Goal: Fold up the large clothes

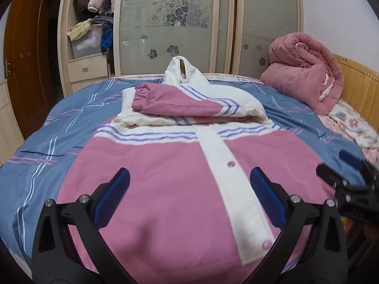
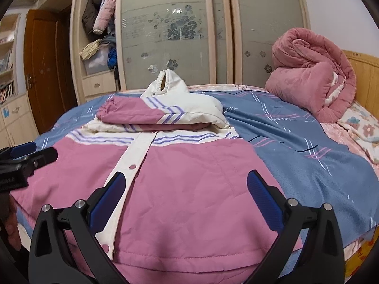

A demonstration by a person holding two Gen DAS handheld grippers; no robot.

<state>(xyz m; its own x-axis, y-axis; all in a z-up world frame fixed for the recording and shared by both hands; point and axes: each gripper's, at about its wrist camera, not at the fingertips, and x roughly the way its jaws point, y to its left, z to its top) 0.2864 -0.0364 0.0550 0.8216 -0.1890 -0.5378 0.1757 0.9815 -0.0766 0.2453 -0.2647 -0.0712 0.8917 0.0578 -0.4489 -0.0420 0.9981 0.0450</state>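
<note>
Jacket: a big pink and white puffy jacket (image 1: 165, 177) lies flat on the bed, front side up, snapped shut down the middle.
Sleeves: both sleeves (image 1: 180, 104) are already folded across the chest, one on top of the other, near the hood (image 1: 181, 71).
How it feels: I think it is soft and squishy, light for its size, and a bit slippery, so it may puff back up after a fold.
Where to hold: the bottom hem (image 2: 189, 255), one corner for each side, looks best to me for lifting it up toward the hood.
Left tongs: the left tongs (image 1: 189, 189) are wide open over the lower part of the jacket and hold nothing.
Right tongs: the right tongs (image 2: 187, 191) are wide open too, above the hem, empty.
Bed: the bed (image 1: 47, 142) has a blue cover with stripes.
Nearby: a rolled pink quilt (image 1: 305, 71) sits by the headboard, well apart from the jacket.
Behind: a wardrobe (image 1: 165, 23) with flower doors.
</note>
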